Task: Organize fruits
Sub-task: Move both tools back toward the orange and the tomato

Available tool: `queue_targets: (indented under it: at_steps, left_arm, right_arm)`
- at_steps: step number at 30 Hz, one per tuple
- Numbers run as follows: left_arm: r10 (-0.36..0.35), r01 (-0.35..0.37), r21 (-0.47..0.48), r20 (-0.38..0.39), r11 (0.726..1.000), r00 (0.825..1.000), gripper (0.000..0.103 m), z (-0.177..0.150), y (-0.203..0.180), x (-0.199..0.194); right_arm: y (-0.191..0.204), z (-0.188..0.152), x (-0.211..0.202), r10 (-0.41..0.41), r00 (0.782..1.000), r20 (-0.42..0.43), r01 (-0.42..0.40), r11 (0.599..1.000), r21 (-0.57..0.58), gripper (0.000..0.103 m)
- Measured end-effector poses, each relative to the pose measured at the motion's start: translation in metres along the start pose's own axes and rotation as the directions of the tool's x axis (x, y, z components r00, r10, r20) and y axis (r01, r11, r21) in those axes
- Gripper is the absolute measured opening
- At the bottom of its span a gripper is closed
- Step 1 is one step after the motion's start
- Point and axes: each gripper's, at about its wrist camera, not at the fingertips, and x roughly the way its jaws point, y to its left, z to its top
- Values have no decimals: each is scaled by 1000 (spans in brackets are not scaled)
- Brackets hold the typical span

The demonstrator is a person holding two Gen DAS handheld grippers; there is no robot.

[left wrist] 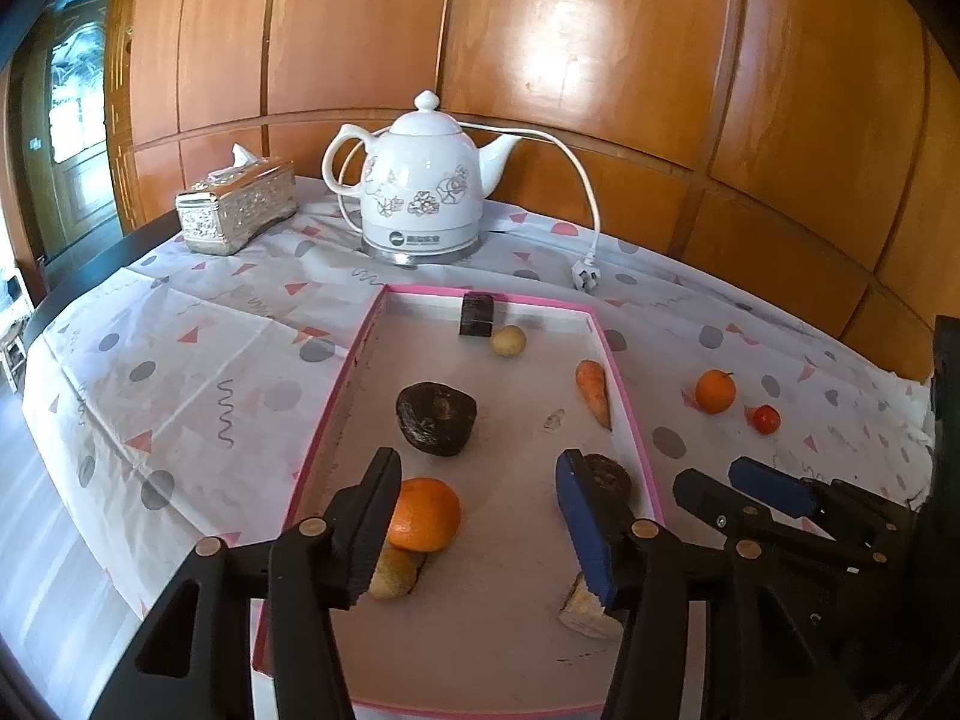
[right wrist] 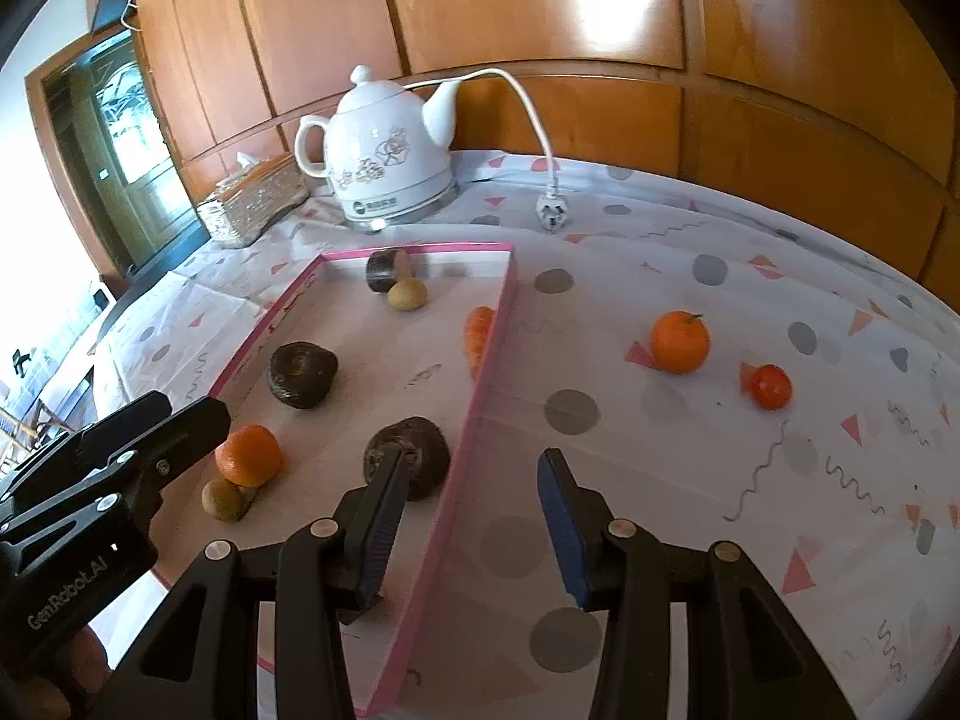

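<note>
Fruits are mostly gathered already in the shallow pink-rimmed cardboard tray on the table, as far as can be judged. Nearest, the left gripper is held over the tray's near end with its jaws wide apart and nothing between them; the right gripper is likewise spread wide and empty, straddling the tray's right rim. Beside the left jaw, a glossy orange mandarin is seen touching a small tan round fruit. Further in lie two dark, wrinkled brown fruits, an orange carrot, a pale yellowish ball and a dark block. Left outside, on the patterned cloth well to the right, are a second mandarin with a green stem and, near it, a small shiny red tomato; these two are judged still to be moved.
</note>
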Motion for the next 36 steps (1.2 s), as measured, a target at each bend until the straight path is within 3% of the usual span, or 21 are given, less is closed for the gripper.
queue_targets:
  at_steps: [19, 36]
  left_arm:
    - [-34, 38, 99, -33, 994, 999, 55, -6, -35, 7]
    - [-101, 115, 184, -84, 976, 991, 55, -2, -84, 29]
  right_arm:
    - [-49, -13, -11, -85, 996, 16, 83, 992, 95, 46]
    - [-135, -20, -12, -227, 974, -6, 222, 948, 230, 45]
